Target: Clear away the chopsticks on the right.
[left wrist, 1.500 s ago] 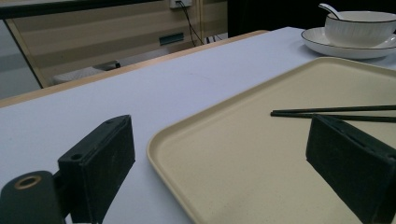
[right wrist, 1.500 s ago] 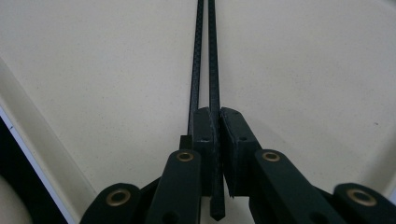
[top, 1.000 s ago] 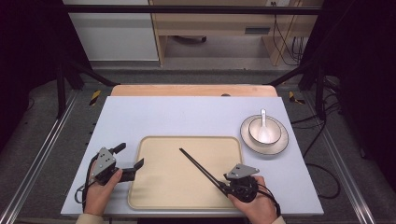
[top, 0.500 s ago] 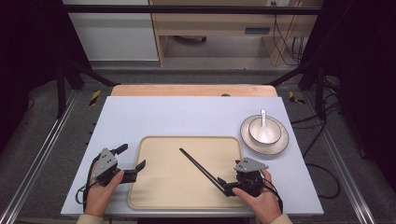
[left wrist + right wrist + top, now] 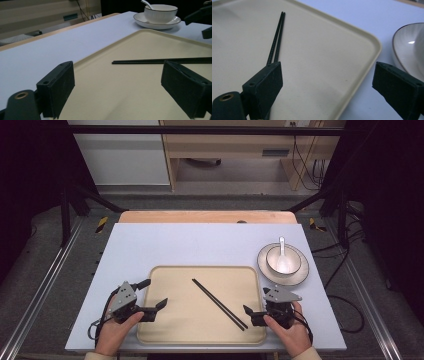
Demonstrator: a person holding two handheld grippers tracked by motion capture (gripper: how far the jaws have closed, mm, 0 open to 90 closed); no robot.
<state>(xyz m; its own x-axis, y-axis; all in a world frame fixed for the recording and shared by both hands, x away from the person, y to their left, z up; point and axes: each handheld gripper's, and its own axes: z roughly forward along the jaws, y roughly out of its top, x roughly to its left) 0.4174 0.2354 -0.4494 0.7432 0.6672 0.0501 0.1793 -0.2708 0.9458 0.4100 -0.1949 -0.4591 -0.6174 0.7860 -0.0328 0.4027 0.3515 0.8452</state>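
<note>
Since the earlier frames the right claw (image 5: 248,314) has been drawn off the pair of thin black chopsticks (image 5: 219,303) toward the lower right of the high view, and its jaws have just been opening; nothing is held between them now, as the right claw view confirms with both pads spread wide. The left claw (image 5: 161,305) has been shifted slightly rightward over the left rim of the shallow beige rectangular plastic tray (image 5: 165,332); it too is open and empty.

The chopsticks are left lying flat on the tray, side by side and touching, their long axis running diagonally from the upper left of the tray's middle down to the lower right. Their lower end is just beside the right claw, so the right hand is judged the nearer; the left claw is well apart from them, across bare tray.

At the right of the pale lavender tabletop (image 5: 200,245) a white ceramic bowl (image 5: 283,261) with a white spoon (image 5: 282,247) is set on a dark-rimmed saucer (image 5: 300,275). No brand, label or legible writing is seen.
</note>
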